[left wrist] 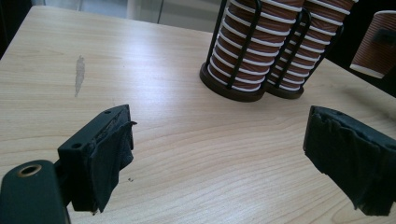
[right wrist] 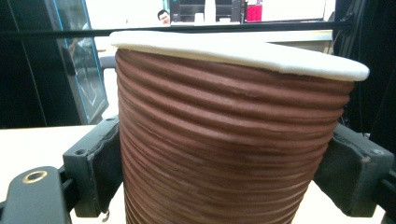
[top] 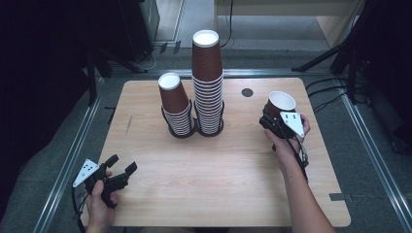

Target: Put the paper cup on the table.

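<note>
Pale wood grain covers the tabletop [top: 228, 170], which sits on a grey floor with dark stands around it. At the right side, the right claw [top: 273, 118] grips a single brown ribbed paper cup [top: 281, 105]; in the right gripper view its two black jaws press against the cup's [right wrist: 229, 140] sides, with the white rim tilted above them. The cup is held upright, apparently lifted just above the tabletop, though the high view does not make the gap plain. The person's right hand [top: 286, 138] holds the claw from the near side, the forearm running in from the near right corner.

At the near left corner, the left claw [top: 122, 165] rests low over the wood with its jaws spread wide and nothing between them; the left gripper view shows bare tabletop [left wrist: 187, 154] between the two padded fingers [left wrist: 109, 154].

Further off, at the middle of the far half, two cup stacks stand side by side in a black wire holder [top: 194, 130]. The short stack [top: 175, 104] leans left, touching the tall stack [top: 208, 82] on its right. Both are well apart from the held cup.
</note>
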{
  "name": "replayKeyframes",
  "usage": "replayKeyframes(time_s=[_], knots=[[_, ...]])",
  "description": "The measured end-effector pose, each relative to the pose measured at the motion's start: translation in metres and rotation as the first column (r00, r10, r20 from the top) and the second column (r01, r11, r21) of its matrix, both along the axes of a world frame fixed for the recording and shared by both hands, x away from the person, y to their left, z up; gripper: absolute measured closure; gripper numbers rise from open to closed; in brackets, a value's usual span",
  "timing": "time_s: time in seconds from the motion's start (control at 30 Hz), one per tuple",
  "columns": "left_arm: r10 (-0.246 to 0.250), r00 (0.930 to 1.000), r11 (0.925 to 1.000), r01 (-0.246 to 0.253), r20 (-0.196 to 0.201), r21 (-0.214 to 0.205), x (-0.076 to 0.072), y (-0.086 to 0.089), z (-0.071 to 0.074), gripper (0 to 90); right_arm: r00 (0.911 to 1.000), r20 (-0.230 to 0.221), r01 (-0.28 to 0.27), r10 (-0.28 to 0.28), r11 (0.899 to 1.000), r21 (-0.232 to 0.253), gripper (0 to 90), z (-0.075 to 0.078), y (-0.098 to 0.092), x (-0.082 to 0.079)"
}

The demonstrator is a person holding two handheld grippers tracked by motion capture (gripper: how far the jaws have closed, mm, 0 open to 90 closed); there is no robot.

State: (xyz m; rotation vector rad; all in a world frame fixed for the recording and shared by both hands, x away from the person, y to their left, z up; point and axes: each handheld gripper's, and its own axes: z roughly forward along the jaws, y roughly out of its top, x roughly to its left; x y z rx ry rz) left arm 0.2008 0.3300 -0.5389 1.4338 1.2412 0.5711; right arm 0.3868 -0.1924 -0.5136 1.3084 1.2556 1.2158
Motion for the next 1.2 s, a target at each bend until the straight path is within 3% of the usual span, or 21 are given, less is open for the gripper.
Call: replayKeyframes(time_s=[0.3, 0.6, 1.2], knots=[[-0.009, 1.0, 0.9999, 0.009, -0.002, -0.009, 0.0, 0.0, 0.0, 8.3, 0.9982, -0.057, 0.015, -0.016, 1.0, -0.018, 12.5, -0.009, -0.002, 0.009], [-0.008, 1.0, 0.9999, 0.008, -0.002, -0.014, 0.0, 0.001, 0.0, 8.3, 0.9891, -0.145, -0.036, 0.023, 0.996, -0.082, 12.5, -0.018, 0.002, 0.013], [-0.012, 0.9999, 0.9999, 0.012, -0.002, -0.01, -0.001, 0.0, 0.001, 8.3, 0.9869, -0.16, -0.029, 0.019, 0.998, -0.061, 11.8, -0.025, -0.002, 0.009]])
